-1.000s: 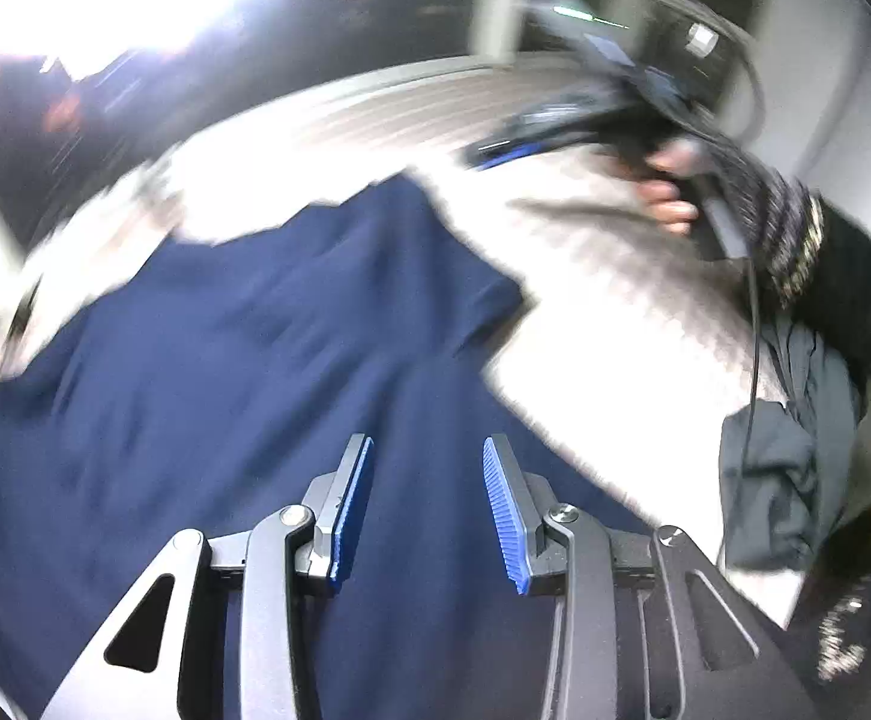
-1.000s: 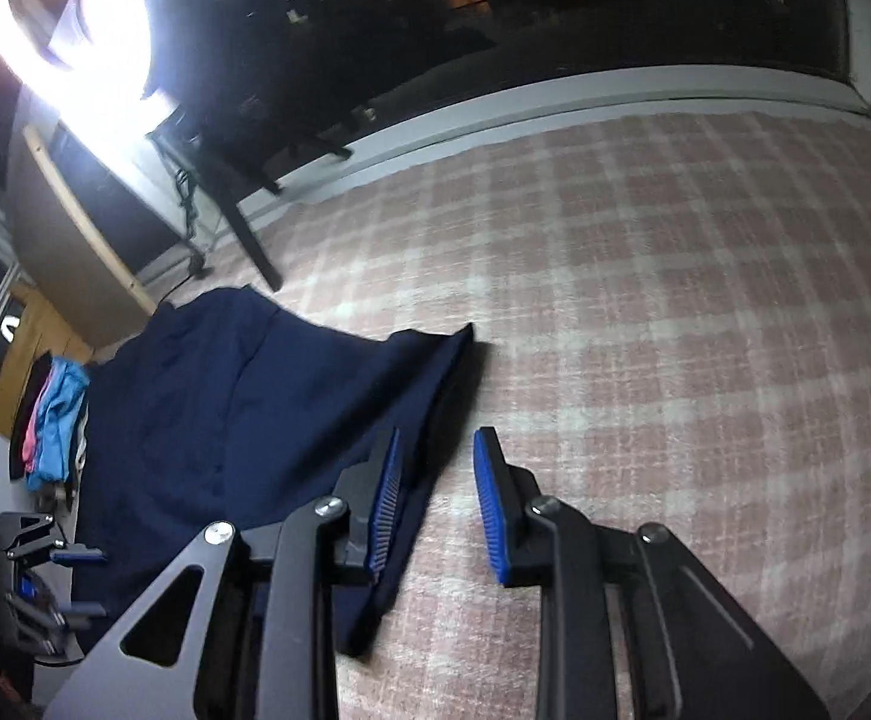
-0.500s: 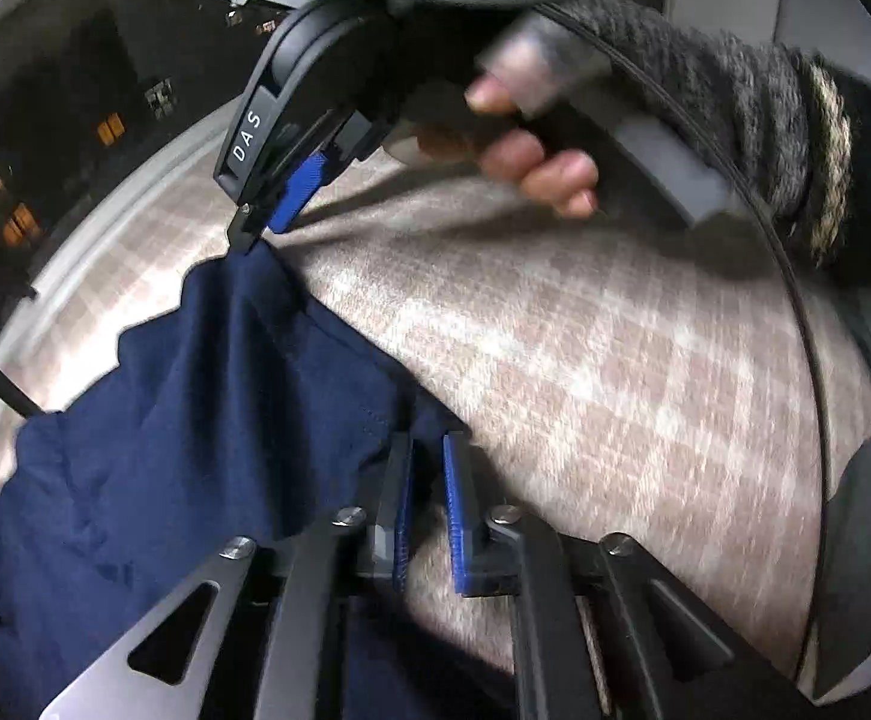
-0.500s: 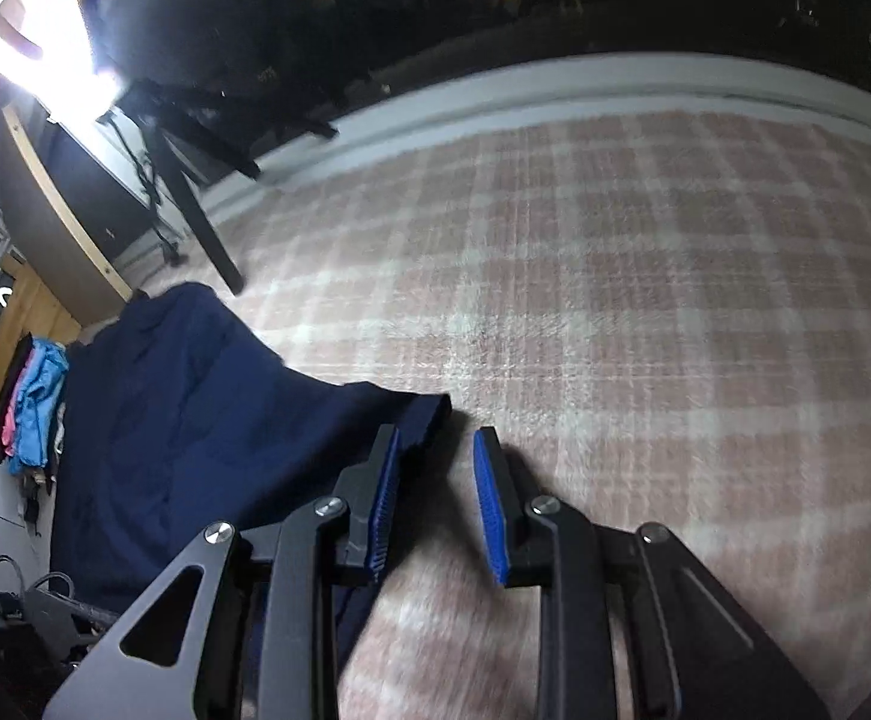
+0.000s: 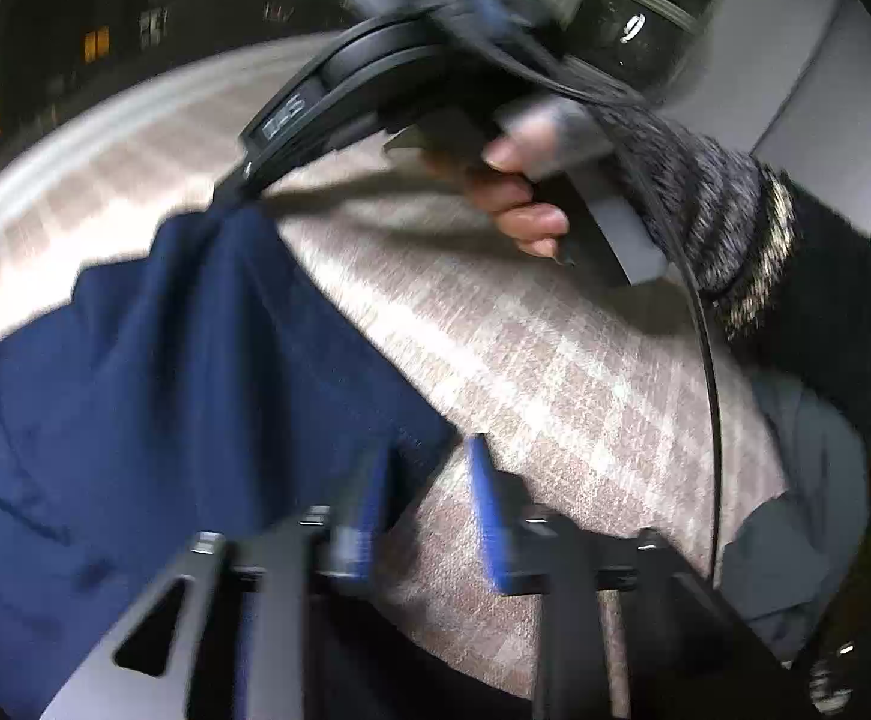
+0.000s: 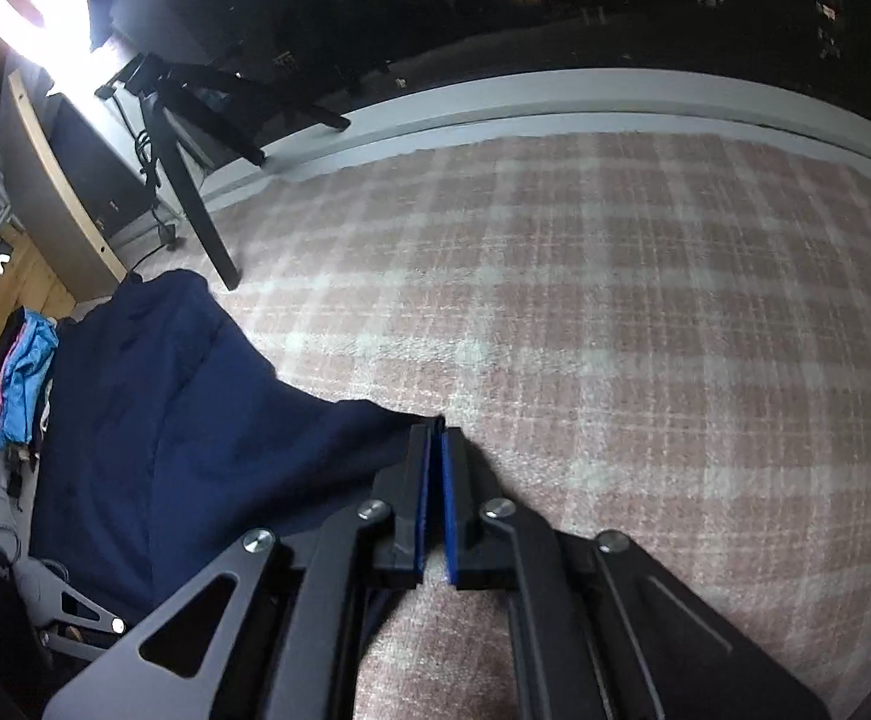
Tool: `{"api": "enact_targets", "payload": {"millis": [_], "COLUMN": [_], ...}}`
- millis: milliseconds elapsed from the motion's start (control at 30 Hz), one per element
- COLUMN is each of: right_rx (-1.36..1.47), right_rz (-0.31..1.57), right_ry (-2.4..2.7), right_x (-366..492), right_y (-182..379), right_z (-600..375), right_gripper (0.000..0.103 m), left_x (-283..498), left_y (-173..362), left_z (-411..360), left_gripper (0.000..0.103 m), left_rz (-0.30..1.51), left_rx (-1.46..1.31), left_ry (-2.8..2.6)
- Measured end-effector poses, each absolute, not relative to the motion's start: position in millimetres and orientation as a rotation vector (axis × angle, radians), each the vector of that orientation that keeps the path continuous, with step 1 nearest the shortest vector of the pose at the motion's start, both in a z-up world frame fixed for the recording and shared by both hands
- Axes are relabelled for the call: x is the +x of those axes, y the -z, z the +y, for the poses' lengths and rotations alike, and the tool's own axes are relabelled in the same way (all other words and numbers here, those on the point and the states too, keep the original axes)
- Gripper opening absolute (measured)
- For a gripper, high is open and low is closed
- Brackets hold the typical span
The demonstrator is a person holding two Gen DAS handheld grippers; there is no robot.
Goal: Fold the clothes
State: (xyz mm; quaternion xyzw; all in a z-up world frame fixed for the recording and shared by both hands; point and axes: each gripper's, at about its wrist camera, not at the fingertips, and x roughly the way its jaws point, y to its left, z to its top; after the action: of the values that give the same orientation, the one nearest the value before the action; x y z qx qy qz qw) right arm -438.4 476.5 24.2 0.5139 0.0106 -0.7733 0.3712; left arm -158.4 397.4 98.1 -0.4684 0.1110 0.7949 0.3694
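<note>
Both claws shifted; right claw [image 6: 434, 429] has closed, pinching navy garment [image 6: 195, 420].

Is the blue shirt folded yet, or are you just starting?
Just starting. Done: the blue shirt lies spread on the checked carpet, no neat fold showing. In hand: the right gripper has just been closing and pinches a corner; the left gripper has just been opening, jaws apart at the edge. Left: all the folding, and the grey clothes nearby.

Ahead of my right claw [image 6: 434, 438], matt navy cloth [image 6: 183, 420] lies on rough, woven plaid carpet [image 6: 615, 330].
</note>
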Motion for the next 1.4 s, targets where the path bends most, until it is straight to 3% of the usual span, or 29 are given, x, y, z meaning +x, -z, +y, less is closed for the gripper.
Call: {"api": "enact_targets", "payload": {"millis": [67,133,167,200,233,367,533,900,1133,1200,1267,1300,1400], "right_rx": [1.333,1.325,1.314,1.305,1.298,1.283,1.193,0.976,1.032,1.067,1.071,1.069,1.102], "right_rz": [-0.038,-0.061,-0.055,-0.033,-0.006,0.011,-0.214,0.063,0.296,0.340,0.295,0.234,0.068], "right_ry": [1.977,1.977,1.987,1.989,1.988,1.987,2.015,2.008,1.837,1.821,1.857,1.863,1.923], "right_x": [-442,-443,-441,-439,-436,-425,-422,-367,-340,-338,-340,-343,-350], "right_y": [-25,-25,-25,-25,-25,-35,-73,-140,-120,-113,-119,-124,-124], "right_z": [482,484,483,480,478,479,498,374,262,248,261,274,327], "right_gripper": [0.026,0.030,0.030,0.024,0.001,0.002,0.002,0.002,0.003,0.006,0.015,0.026,0.029], "left_x": [-149,-150,-153,-155,-155,-144,-145,-89,-84,-78,-67,-61,-45], "left_y": [-102,-96,-91,-88,-89,-107,-132,-144,-120,-112,-118,-122,-143], "left_z": [403,407,409,409,408,391,337,248,208,198,188,184,175], "left_gripper": [0.045,0.038,0.017,0.008,0.006,0.006,0.006,0.006,0.010,0.024,0.025,0.025,0.031], "left_rz": [0.368,0.386,0.371,0.351,0.322,0.194,-0.169,-0.550,-0.682,-0.727,-0.722,-0.713,-0.692], "left_rx": [-1.145,-1.162,-1.189,-1.200,-1.182,-1.114,-1.066,-1.027,-1.160,-1.267,-1.264,-1.252,-1.165], "left_ry": [-2.084,-2.107,-2.114,-2.122,-2.131,-2.154,-2.231,-2.441,-2.496,-2.480,-2.496,-2.510,-2.539]}}
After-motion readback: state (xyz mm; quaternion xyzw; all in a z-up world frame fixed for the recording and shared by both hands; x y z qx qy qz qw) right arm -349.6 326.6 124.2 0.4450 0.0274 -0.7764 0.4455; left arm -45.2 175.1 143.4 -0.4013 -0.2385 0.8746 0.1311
